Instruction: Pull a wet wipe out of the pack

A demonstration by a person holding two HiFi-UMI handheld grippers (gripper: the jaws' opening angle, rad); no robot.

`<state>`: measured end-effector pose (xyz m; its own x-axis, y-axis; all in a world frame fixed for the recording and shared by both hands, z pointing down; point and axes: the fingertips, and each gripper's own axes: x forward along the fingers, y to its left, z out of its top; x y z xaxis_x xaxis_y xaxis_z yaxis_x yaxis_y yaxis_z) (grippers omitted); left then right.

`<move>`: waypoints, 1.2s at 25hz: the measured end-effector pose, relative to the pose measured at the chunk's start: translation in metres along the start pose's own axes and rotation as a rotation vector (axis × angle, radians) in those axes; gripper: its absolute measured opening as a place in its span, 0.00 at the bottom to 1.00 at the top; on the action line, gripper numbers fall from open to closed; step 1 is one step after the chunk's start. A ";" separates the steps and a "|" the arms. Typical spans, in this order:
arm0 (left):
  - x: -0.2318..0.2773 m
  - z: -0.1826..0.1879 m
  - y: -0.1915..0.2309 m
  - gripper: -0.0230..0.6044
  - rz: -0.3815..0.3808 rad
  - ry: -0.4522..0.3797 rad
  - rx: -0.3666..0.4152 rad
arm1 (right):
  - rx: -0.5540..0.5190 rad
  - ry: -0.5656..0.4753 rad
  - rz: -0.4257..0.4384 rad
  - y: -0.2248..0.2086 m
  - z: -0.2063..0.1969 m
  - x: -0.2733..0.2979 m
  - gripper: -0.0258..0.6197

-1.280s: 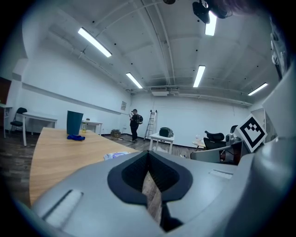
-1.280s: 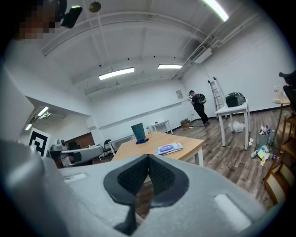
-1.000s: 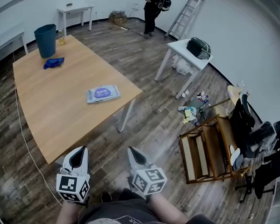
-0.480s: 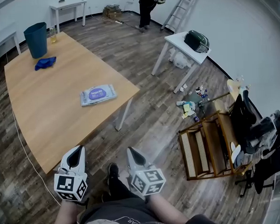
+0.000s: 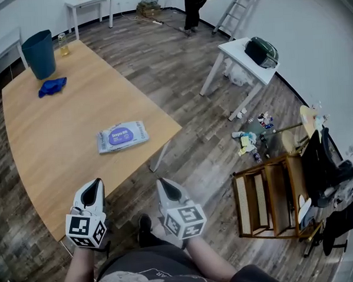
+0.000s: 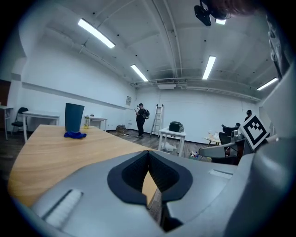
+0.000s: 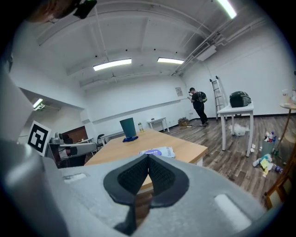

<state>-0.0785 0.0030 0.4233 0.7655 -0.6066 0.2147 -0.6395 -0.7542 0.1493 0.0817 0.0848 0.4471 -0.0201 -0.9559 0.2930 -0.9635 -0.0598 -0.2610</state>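
Purple-labelled white film pouch: wet wipe pack (image 5: pixel 122 137), lying flat on the wooden tabletop (image 5: pixel 53 144) toward its right-hand edge, well apart from both claws.

Handling (est.): light, floppy, slick film. The wipes inside are prob. damp and limp, so they may cling and drag the whole pack along.

Grip (est.): one claw pins the pack body, the other pinches a sheet at the top-face opening. Flap detail is too small to make out.

Left claw (image 5: pixel 96 183): jaws together, nothing between.
Right claw (image 5: pixel 163 182): jaws together, empty.
Both are held low in front of the person, by the tabletop's near edge.

Views:
- Head view gives the full layout, incl. blue bin (image 5: pixel 38 53), blue cloth (image 5: pixel 51 86) & bottle (image 5: pixel 63 44) at the far end.
- Right claw view shows the pack low-angle, beyond its tips.
- Left claw view misses the pack; bin & cloth only.
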 end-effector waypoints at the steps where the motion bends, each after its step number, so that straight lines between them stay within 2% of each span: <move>1: 0.008 0.001 0.003 0.07 0.006 0.005 0.001 | -0.008 0.008 0.012 -0.004 0.003 0.009 0.03; 10: 0.052 0.001 0.036 0.07 0.080 0.046 -0.012 | -0.025 0.081 0.114 -0.018 0.011 0.075 0.03; 14: 0.070 -0.005 0.046 0.07 0.083 0.083 -0.010 | -0.073 0.106 0.122 -0.021 0.014 0.098 0.03; 22: 0.101 -0.025 0.070 0.07 0.041 0.158 -0.026 | -0.147 0.158 0.095 -0.013 0.014 0.134 0.03; 27: 0.125 -0.045 0.081 0.07 -0.016 0.222 -0.035 | -0.180 0.212 0.066 -0.011 0.011 0.153 0.03; 30: 0.139 -0.047 0.085 0.07 -0.051 0.231 -0.031 | -0.205 0.229 0.038 -0.013 0.013 0.169 0.04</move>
<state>-0.0296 -0.1339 0.5114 0.7627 -0.4911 0.4208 -0.6047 -0.7723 0.1947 0.0939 -0.0796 0.4882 -0.0939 -0.8653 0.4924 -0.9942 0.0558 -0.0916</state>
